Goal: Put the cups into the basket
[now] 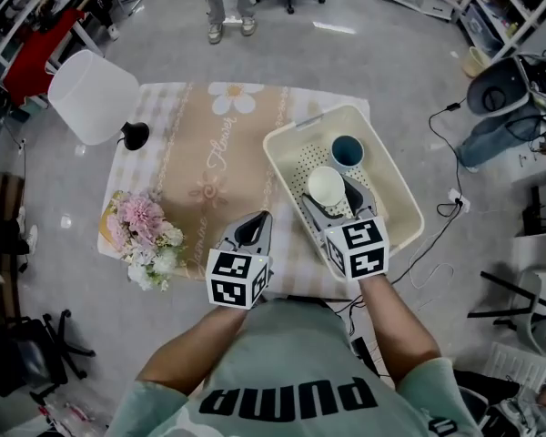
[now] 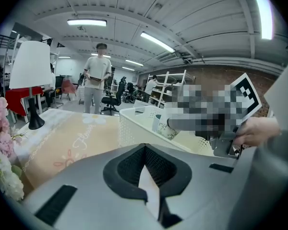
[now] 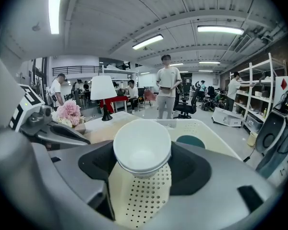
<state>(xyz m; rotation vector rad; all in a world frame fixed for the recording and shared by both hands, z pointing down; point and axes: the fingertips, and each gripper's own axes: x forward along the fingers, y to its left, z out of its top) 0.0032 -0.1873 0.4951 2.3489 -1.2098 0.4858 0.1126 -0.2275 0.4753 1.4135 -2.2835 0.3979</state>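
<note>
— What's nearest, the left gripper?
— Yes. It holds nothing. Its jaws are drawn together at the tips, and only a sliver of the cloth-covered bench shows through the hollow behind them. It hangs over the near edge of the bench, sloping forward and down, with the bare forearm running straight out from the body.

— And the right gripper?
— Its jaws are set wide and clamped on the white cup, one pad on each side of the wall. The cup's mouth faces up and it is empty inside.

— Where is that cup?
— Over the near half of the basket, inside the line of its rim. The right gripper view shows the perforated floor under it. I can't tell whether the foot touches that floor.

— How is the right arm placed?
— The forearm reaches forward, the hand sits behind the marker cube, and the gripper slopes down into the basket.

— What lies further out?
— A teal cup stands upright on the basket floor towards the far end, apart from the white one. The basket takes up the right side of the bench. Pink flowers lie at the near left corner and a white lamp stands at the far left. Beyond the bench a person stands on the floor.
</note>
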